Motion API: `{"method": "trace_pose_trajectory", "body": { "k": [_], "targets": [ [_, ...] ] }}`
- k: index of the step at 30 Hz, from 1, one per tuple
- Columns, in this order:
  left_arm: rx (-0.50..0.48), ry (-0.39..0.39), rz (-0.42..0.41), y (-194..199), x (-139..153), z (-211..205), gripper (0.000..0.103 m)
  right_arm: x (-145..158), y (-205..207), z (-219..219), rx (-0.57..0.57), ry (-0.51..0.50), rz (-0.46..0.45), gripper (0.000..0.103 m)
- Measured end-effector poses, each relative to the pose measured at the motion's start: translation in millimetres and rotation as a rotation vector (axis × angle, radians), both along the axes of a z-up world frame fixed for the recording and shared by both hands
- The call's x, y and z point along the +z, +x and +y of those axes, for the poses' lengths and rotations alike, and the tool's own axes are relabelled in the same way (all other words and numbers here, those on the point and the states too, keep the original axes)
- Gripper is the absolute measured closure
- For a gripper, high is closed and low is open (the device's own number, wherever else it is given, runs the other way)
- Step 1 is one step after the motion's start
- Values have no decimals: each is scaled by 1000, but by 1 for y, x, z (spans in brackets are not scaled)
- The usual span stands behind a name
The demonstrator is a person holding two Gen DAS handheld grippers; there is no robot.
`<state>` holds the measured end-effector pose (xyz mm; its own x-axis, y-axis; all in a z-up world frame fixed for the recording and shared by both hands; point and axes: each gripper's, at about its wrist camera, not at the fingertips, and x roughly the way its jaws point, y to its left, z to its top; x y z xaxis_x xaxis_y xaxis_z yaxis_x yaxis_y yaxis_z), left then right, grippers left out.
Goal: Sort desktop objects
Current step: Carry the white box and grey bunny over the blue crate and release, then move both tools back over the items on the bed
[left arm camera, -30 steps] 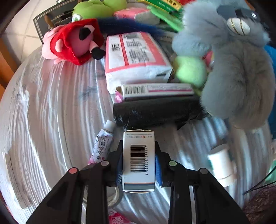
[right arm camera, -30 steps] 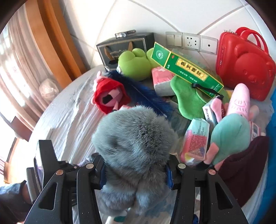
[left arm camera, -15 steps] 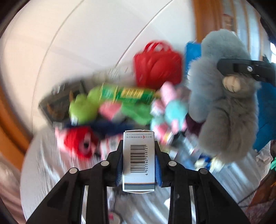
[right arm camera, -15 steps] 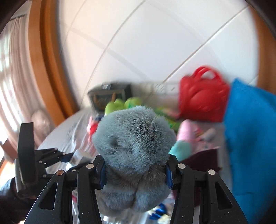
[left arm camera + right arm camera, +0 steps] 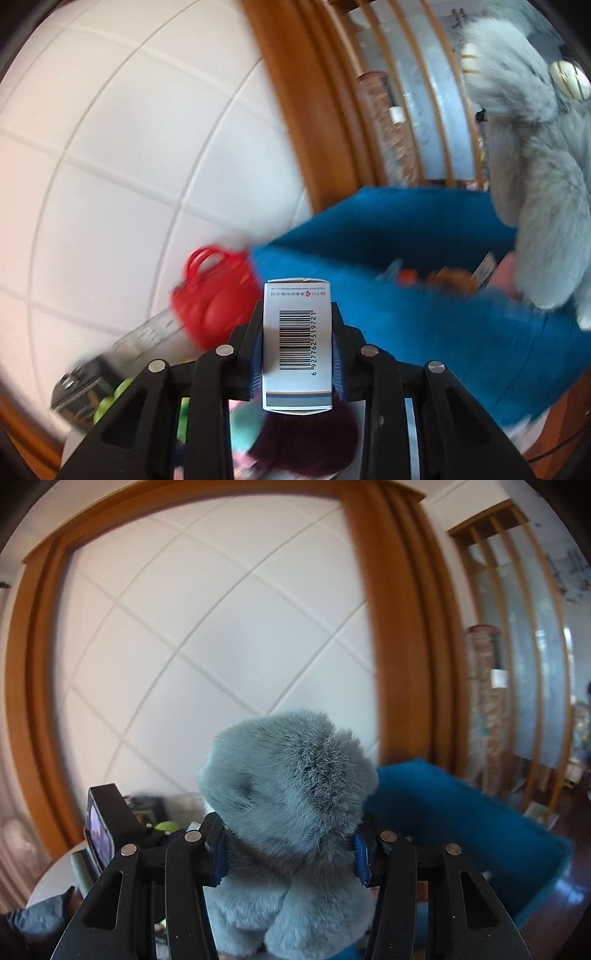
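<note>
My left gripper (image 5: pixel 297 350) is shut on a small white medicine box (image 5: pixel 297 332) with a barcode, held high in the air in front of a blue fabric bin (image 5: pixel 424 258). My right gripper (image 5: pixel 290 845) is shut on a grey furry plush toy (image 5: pixel 291 794), also lifted, with the blue bin (image 5: pixel 461 812) to its right. The same plush (image 5: pixel 535 184) hangs at the right of the left wrist view, over the bin. Some small items lie blurred inside the bin.
A red toy handbag (image 5: pixel 210 295), a dark maroon plush (image 5: pixel 314 439), a green plush (image 5: pixel 110 398) and a black box (image 5: pixel 77 387) sit low on the table. A white tiled wall (image 5: pixel 203 627) and wooden frame (image 5: pixel 399 627) are behind. The left gripper body (image 5: pixel 107 830) is at the left.
Both grippers have risen and swung right from the cluttered table toward the blue bin, still holding the box and the plush. The table objects dropped low in view.
</note>
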<state>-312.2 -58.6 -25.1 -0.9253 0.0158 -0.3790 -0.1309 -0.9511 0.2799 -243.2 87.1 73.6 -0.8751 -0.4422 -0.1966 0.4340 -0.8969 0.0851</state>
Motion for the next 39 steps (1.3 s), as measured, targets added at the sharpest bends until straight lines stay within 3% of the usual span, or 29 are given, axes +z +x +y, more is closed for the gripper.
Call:
{"method": "trace_pose_trajectory", "body": {
  "k": [4, 9, 11, 13, 15, 17, 25, 34, 39],
  "targets": [
    [-19, -14, 19, -38, 18, 59, 74, 12, -35, 57, -90, 1, -11, 54],
    [-21, -5, -22, -82, 30, 114, 73, 14, -79, 121, -129, -35, -79, 53],
    [23, -16, -7, -95, 33, 132, 72, 11, -99, 139, -135, -52, -117, 51],
    [35, -10, -30, -107, 39, 146, 57, 8, -119, 154, -134, -64, -169, 41],
    [66, -4, -17, -112, 43, 152, 25, 4, -134, 169, -159, -112, -204, 28],
    [101, -22, 8, -113, 44, 157, 21, 2, -138, 182, -152, -173, -219, 22],
    [181, -11, -3, -95, 37, 141, 21, -3, -117, 204, -56, -277, -204, 14],
    [301, 83, 30, -56, 31, 103, 21, -11, -76, 166, 179, -304, -190, 11],
    [345, 134, 60, -18, 24, 64, 21, -17, -60, 134, 244, -285, -192, 10]
  ]
}}
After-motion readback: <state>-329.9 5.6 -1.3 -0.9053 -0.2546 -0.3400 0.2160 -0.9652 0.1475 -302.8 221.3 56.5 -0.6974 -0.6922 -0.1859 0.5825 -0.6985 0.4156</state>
